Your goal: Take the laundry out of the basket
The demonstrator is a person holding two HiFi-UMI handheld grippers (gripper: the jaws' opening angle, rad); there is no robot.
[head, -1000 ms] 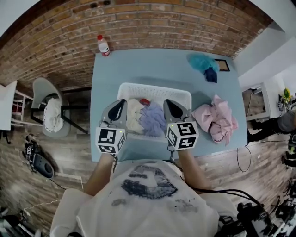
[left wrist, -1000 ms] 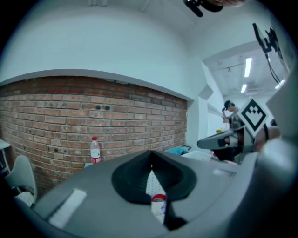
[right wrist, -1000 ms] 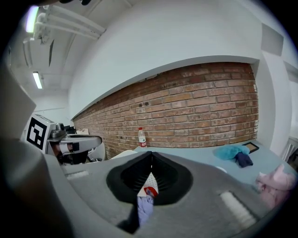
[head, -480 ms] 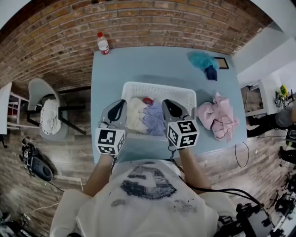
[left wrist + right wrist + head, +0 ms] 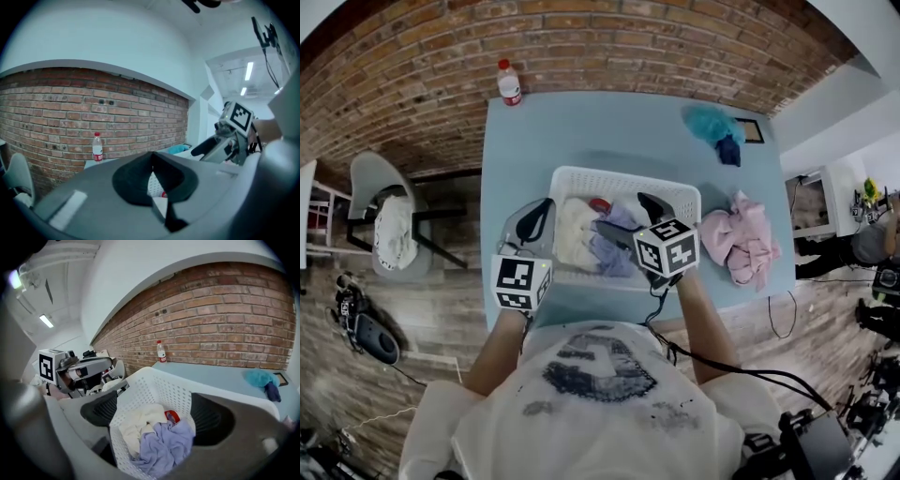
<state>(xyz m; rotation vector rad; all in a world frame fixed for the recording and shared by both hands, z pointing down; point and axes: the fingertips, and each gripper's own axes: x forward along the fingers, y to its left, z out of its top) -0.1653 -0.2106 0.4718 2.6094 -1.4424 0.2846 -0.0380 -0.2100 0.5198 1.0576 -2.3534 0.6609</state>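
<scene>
Head view: counter [image 5: 581,131], one, pale blue, against brick wall [image 5: 609,42]. Basket [image 5: 623,178], one, white, at counter's near middle; three pieces inside: cream cloth [image 5: 575,232], lilac cloth [image 5: 614,255], red item [image 5: 599,204]. Outside it on counter: pink pile [image 5: 741,239], one, just right of basket; teal cloth [image 5: 710,122] and navy cloth [image 5: 727,150], one each, touching, far right corner; bottle [image 5: 508,82], one, far left corner. Grippers, two: left gripper [image 5: 542,208] at basket's left end, right gripper [image 5: 630,220] over the laundry.

Left gripper view: jaws together, nothing held.

Right gripper view: jaws wide, just been opening; cream and lilac cloths lie between and below them, pads clear of both.
</scene>
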